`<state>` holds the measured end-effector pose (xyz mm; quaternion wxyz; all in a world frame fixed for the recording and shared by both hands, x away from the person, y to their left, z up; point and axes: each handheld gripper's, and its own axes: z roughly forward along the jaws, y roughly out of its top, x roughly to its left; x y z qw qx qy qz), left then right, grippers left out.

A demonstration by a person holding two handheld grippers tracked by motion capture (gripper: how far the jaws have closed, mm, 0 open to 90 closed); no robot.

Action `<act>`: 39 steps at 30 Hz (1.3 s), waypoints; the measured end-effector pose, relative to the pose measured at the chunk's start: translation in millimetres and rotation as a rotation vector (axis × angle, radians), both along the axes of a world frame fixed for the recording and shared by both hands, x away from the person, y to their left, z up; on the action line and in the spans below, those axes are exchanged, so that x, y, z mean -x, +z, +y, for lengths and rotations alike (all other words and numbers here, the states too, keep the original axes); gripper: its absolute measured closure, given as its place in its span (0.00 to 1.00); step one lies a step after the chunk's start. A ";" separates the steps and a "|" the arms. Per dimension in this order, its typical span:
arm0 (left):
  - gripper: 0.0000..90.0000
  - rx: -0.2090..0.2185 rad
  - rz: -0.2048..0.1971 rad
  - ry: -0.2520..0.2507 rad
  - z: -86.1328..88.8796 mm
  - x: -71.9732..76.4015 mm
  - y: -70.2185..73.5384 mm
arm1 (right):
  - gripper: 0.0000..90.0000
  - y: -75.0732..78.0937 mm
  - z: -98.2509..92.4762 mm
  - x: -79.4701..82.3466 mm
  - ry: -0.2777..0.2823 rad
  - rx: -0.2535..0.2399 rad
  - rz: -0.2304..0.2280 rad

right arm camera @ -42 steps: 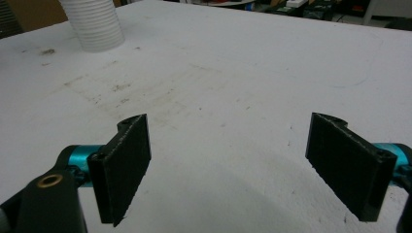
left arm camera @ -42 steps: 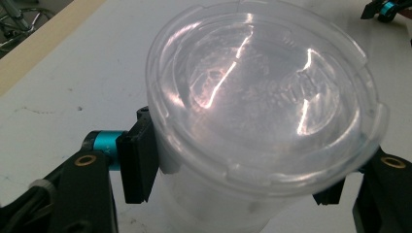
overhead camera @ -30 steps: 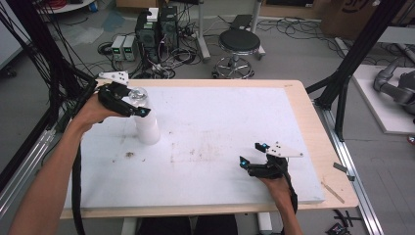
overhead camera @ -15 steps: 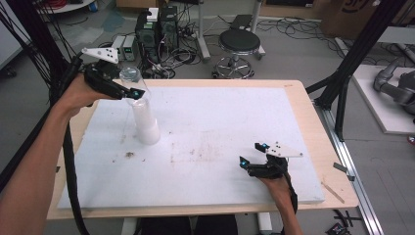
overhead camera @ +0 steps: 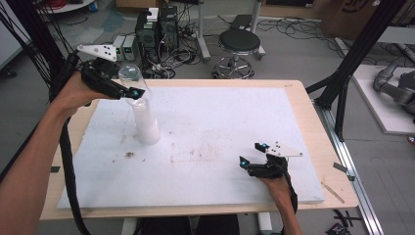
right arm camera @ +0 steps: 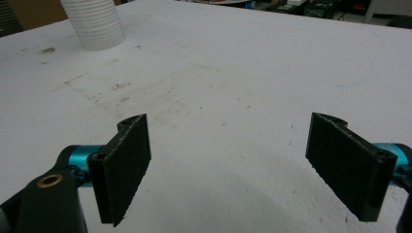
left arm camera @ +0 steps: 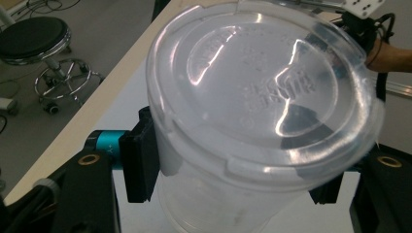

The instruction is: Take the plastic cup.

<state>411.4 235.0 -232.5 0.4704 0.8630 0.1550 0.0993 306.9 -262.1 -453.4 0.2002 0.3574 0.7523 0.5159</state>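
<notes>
Between the left claw's (overhead camera: pixel 128 91) pinching jaws sits a clear cup (left arm camera: pixel 252 121), just pulled up off the white cup stack (overhead camera: pixel 146 125) below. It's free now. Right claw (overhead camera: pixel 252 155) waits open, empty.

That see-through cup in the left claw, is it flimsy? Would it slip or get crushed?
The clear plastic cup looks thin-walled and glossy, so it probably flexes and could slip if squeezed hard. It appears empty, so likely light. The left claw grips just under its lid rim, which may help stop it sliding down. The white stack beneath looks tall and possibly tippy.
</notes>
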 end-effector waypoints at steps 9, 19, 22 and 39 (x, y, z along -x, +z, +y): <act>0.38 0.047 0.006 -0.058 -18.4 28.5 -17.5 | 0.18 -0.1 -0.3 -0.9 0.003 0.001 0.001; 0.39 0.124 -0.017 -0.119 -43.6 62.2 -39.2 | 0.18 -0.3 -2.1 -3.4 -0.001 -0.014 0.020; 0.39 0.161 -0.020 -0.131 -49.7 69.4 -45.7 | 0.18 -0.3 -1.6 -3.4 0.000 -0.011 0.024; 0.39 0.356 -0.009 -0.164 -69.6 93.4 -102.4 | 0.18 -0.4 -0.8 -4.0 -0.003 0.002 0.020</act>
